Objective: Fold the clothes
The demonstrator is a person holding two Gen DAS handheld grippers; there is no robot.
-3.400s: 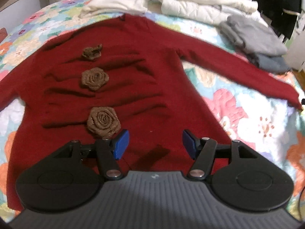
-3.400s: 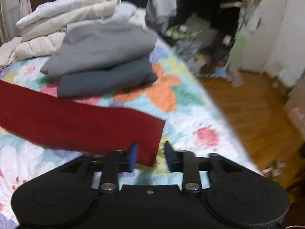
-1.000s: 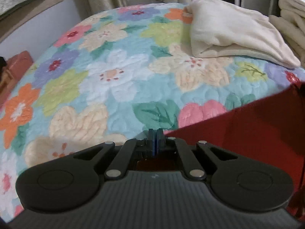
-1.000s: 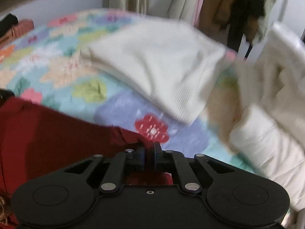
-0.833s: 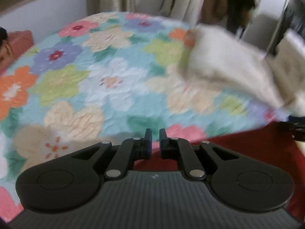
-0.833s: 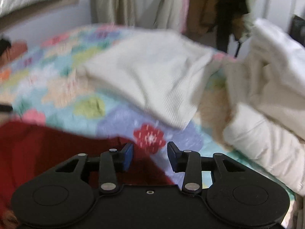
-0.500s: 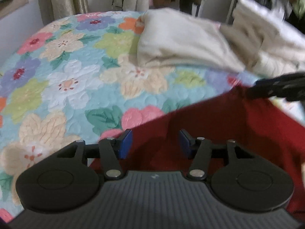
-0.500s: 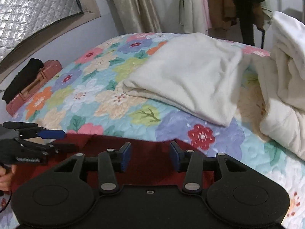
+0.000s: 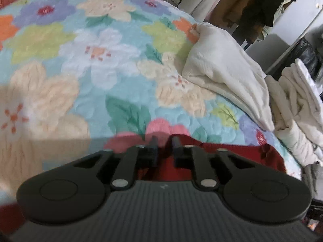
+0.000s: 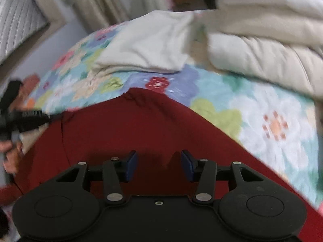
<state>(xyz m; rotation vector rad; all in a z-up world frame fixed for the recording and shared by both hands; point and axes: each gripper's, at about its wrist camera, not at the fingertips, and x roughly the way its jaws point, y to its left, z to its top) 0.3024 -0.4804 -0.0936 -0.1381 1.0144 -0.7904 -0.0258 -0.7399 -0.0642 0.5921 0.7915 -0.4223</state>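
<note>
Red sweater (image 10: 141,129) lies spread on the floral quilt (image 9: 97,60) of the bed, its upper edge toward the folded cream garment (image 9: 228,74). Over that edge, the left hand-held gripper (image 9: 164,141) has its jaws narrowly parted, with red cloth showing in the gap. Above the sweater's middle, the right hand-held gripper (image 10: 159,164) stands wide apart, holding nothing. A pile of white bedding (image 10: 262,46) sits beside the cream garment.

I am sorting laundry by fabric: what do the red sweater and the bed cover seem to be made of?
Red sweater: probably a fine matte knit; soft creases, no sheen. Floral quilt: probably padded cotton, printed; puffy stitched outlines around the flowers.
</note>
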